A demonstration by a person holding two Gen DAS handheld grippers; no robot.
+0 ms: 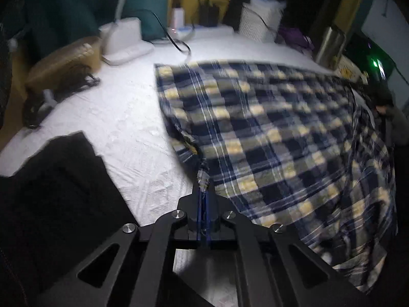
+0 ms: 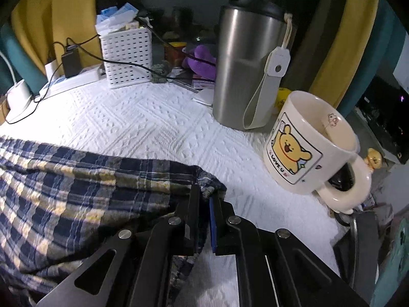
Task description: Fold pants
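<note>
One pair of plaid pants (image 1: 268, 133) lies spread over the white textured cover (image 2: 158, 128), and behind it stand one steel tumbler (image 2: 245, 71), one cartoon mug (image 2: 306, 143) and one white perforated basket (image 2: 126, 58). The left gripper (image 1: 204, 181) has its jaws pressed together on a twisted corner of the plaid cloth, which runs taut from the fingertips to the rest of the pants. The right gripper (image 2: 208, 194) shows a narrow gap between its jaws, with the bunched edge of the pants lying in that gap near the mug.
</note>
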